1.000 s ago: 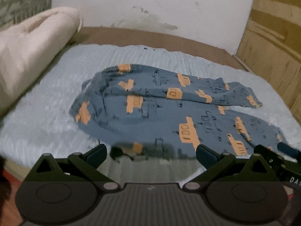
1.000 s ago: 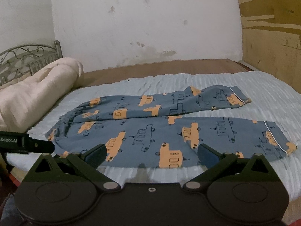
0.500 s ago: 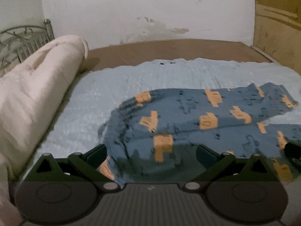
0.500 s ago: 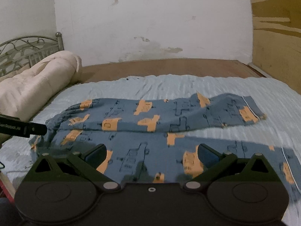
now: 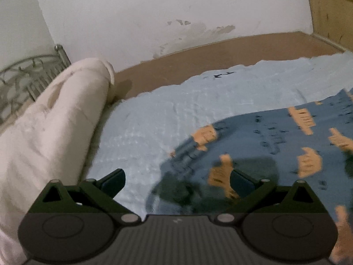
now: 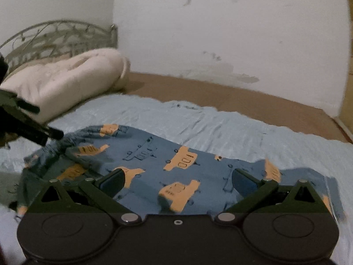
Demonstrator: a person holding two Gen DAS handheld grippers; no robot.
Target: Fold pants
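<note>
1. The pants (image 6: pixel 154 161) are blue-grey with orange vehicle prints and dark outline drawings. They lie spread on the pale blue bedspread (image 6: pixel 198 121) that covers the near part of the bed.
2. No container shows in either view. The bed carries only the pants, the bedspread and a rolled cream comforter (image 5: pixel 50 121), which lies along the headboard side.
3. In the left wrist view the gathered waistband (image 5: pixel 189 152) is bunched into folds near the middle of the frame. The rest of the cloth runs off to the right and is blurred.
4. In the right wrist view the cloth lies fairly flat in the middle. At the left end, the waist end is lifted and rumpled just beside the tip of the other tool.
5. The left gripper (image 5: pixel 176 181) hovers low over the waistband with its fingers spread wide apart and nothing between them. One finger (image 5: pixel 112 181) is above the bedspread and the other above the pants.
6. The right gripper (image 6: pixel 176 181) is likewise spread wide above the leg fabric and pinches nothing.
7. A metal scrollwork headboard (image 6: pixel 55 37) stands behind the comforter.
8. A bare brown surface (image 6: pixel 220 97) lies between the bedspread and the stained white wall (image 6: pixel 220 33).
</note>
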